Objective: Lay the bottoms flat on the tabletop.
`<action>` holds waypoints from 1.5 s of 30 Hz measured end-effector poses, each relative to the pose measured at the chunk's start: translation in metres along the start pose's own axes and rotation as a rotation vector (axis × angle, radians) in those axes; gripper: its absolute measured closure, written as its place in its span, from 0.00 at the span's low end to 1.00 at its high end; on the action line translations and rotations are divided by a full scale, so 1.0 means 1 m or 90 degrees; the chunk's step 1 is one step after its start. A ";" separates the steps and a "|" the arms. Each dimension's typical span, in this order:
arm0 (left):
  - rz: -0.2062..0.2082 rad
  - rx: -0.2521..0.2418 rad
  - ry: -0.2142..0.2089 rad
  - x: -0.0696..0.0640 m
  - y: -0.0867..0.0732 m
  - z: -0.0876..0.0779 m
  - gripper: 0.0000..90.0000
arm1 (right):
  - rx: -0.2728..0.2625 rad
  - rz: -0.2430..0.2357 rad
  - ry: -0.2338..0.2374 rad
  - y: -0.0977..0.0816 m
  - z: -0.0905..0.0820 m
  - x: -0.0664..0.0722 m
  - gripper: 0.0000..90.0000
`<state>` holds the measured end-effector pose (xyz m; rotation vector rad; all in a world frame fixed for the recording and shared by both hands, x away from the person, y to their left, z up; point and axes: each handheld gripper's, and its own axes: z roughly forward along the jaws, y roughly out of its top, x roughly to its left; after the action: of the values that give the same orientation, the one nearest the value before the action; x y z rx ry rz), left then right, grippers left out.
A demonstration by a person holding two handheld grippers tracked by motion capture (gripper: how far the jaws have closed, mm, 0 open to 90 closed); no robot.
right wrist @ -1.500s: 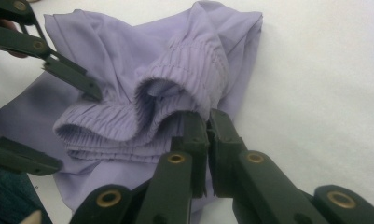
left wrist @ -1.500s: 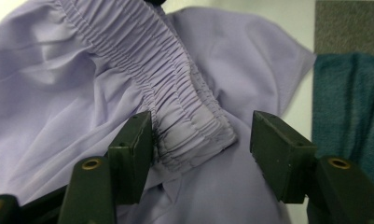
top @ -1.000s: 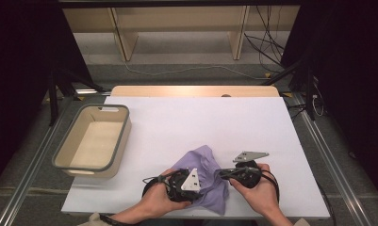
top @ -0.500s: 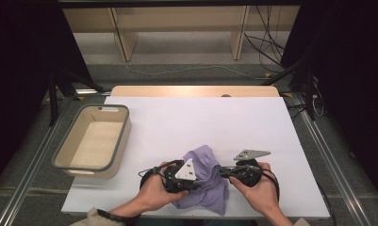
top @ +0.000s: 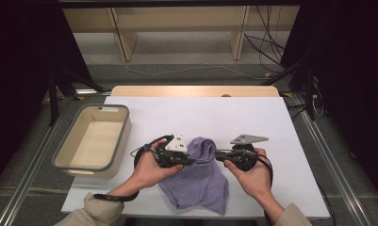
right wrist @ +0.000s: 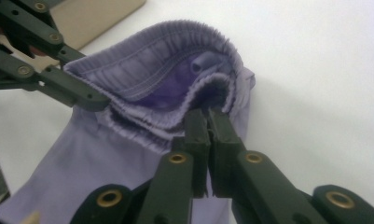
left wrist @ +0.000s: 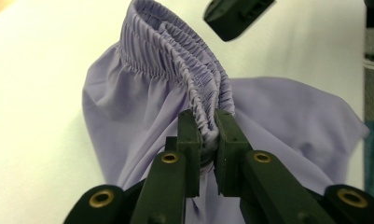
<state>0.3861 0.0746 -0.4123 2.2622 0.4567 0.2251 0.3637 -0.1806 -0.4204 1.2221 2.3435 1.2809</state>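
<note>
**Lilac shorts held by a thin pinch of elastic**

Lilac shorts (top: 199, 176) hang between us over the near table (top: 281, 122). Our left gripper (left wrist: 208, 140) and right gripper (right wrist: 207, 122) each clamp the gathered waistband (left wrist: 175, 60). We judge the elastic could slip free, or snag the beige bin (top: 69, 146) beyond.

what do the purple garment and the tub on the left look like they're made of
Purple garment: thin woven or knit fabric, matte, judging by its soft folds and the gathered elastic waistband. Tub: probably plastic, cream with a grey rim; smooth rigid walls and rounded corners suggest it, though the look leaves that open.
</note>
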 end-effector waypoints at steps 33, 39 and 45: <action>-0.147 -0.028 0.204 0.070 -0.028 -0.009 0.74 | 0.156 0.014 -0.011 -0.047 0.021 -0.016 0.64; -0.171 -0.026 0.272 0.076 -0.037 -0.019 0.63 | 0.158 0.018 -0.011 -0.048 0.020 -0.016 0.63; -0.168 -0.010 0.260 0.065 -0.044 -0.024 0.56 | 0.165 0.023 -0.008 -0.049 0.021 -0.017 0.60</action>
<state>0.4273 0.1440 -0.4281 2.1125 0.9551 0.5556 0.3578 -0.1942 -0.4743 1.3460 2.5504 0.9986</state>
